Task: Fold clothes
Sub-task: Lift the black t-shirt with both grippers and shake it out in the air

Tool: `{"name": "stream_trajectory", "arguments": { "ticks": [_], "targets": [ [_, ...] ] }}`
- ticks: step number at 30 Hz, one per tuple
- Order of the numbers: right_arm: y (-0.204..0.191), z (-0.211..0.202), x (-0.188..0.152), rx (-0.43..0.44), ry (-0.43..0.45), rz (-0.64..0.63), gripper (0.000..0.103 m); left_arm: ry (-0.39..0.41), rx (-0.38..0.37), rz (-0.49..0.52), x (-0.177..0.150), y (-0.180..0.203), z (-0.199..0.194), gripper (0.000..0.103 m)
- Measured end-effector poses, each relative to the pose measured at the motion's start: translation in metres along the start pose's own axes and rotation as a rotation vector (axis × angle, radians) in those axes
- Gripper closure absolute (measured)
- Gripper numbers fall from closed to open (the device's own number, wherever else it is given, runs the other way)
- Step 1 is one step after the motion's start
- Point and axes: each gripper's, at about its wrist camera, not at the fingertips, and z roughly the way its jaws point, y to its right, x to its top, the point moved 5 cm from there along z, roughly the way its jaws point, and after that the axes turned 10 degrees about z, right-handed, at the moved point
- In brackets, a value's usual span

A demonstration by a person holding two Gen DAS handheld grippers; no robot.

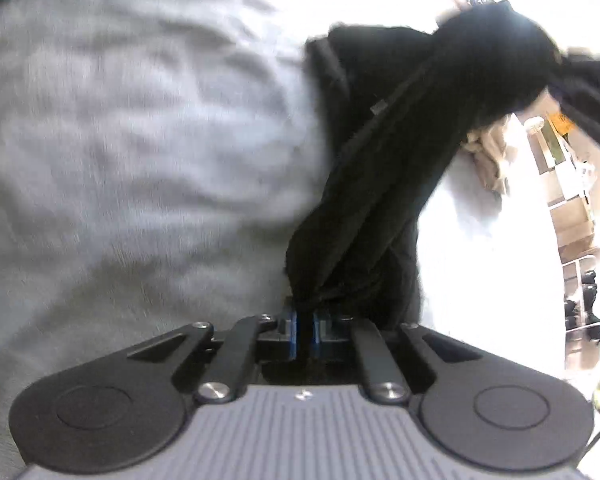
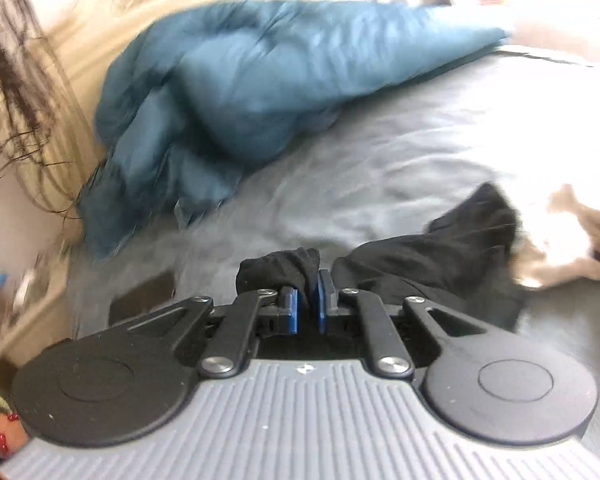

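A black garment (image 1: 400, 152) stretches from my left gripper (image 1: 305, 322) up and to the right over a grey bedsheet (image 1: 140, 140). The left gripper is shut on a bunched end of it. In the right wrist view my right gripper (image 2: 308, 308) is shut on another bunched part of the black garment (image 2: 428, 256), which trails to the right over the grey sheet (image 2: 400, 152). Both views are motion-blurred.
A crumpled blue garment (image 2: 228, 92) lies on the bed ahead and to the left of the right gripper. Light beige clothes (image 2: 572, 232) lie at the right. A beige cloth (image 1: 488, 152) lies past the black garment near the bed's right edge.
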Motion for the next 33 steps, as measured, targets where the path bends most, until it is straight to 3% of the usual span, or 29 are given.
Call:
{"name": "stream_trajectory", "arguments": {
  "ticks": [4,10,16,20,25,28,33],
  "targets": [
    [0.013,-0.045,0.017,-0.022,0.120,0.096,0.095,0.095,0.030,0.054,0.033,0.020,-0.066,0.096],
    [0.016,-0.110,0.050,-0.028,0.275,0.131,0.096,0.237,0.100,0.135,0.087,0.078,-0.151,0.096],
    [-0.004,-0.174,0.067,-0.016,0.402,0.143,0.096,0.341,0.106,0.233,0.121,0.131,-0.207,0.096],
    [-0.027,-0.217,0.067,-0.047,0.476,0.161,0.096,0.413,0.053,0.267,0.132,0.155,-0.243,0.096],
    [-0.064,-0.285,0.050,-0.118,0.581,0.210,0.096,0.478,-0.068,0.322,0.129,0.183,-0.292,0.096],
    [-0.094,-0.327,0.036,-0.154,0.648,0.233,0.096,0.516,-0.138,0.367,0.117,0.200,-0.330,0.096],
    [-0.165,-0.384,0.007,-0.238,0.751,0.164,0.096,0.581,-0.267,0.450,0.088,0.213,-0.386,0.096]
  ]
}}
